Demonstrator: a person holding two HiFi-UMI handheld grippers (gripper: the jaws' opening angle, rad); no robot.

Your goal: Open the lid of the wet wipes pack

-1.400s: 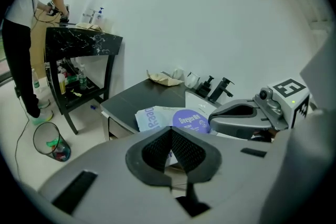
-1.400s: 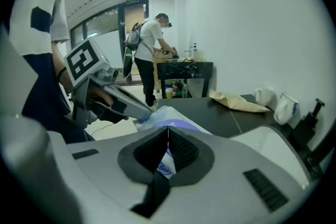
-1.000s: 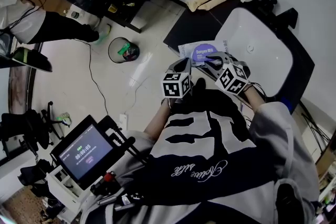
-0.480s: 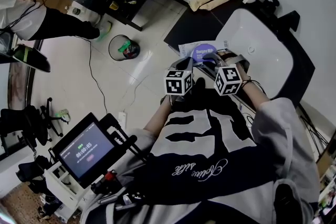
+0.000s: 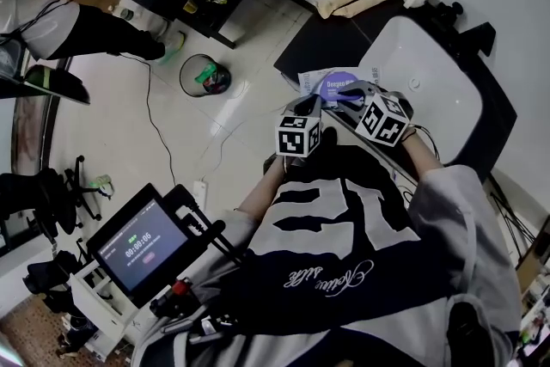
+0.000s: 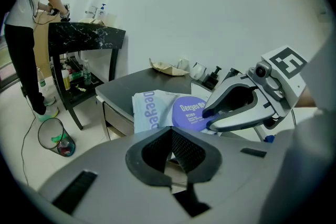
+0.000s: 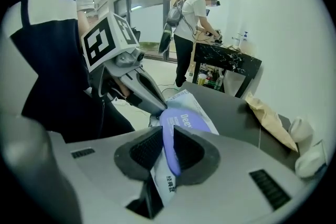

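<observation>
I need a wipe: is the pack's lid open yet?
Looks shut: the purple lid lies flat on the pack in the left gripper view.

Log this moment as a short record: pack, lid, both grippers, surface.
surface: dark table, beside a white sink
wet wipes pack: lying at the table's near edge
lid: purple, round, looks closed
right gripper: lid's edge between its pads; jaws have just been opening
left gripper: jaws together at the pack's near edge, seemingly pinching it

"Deeyeo" on the purple lid (image 6: 190,113) and the wipes pack (image 6: 148,115)
</observation>
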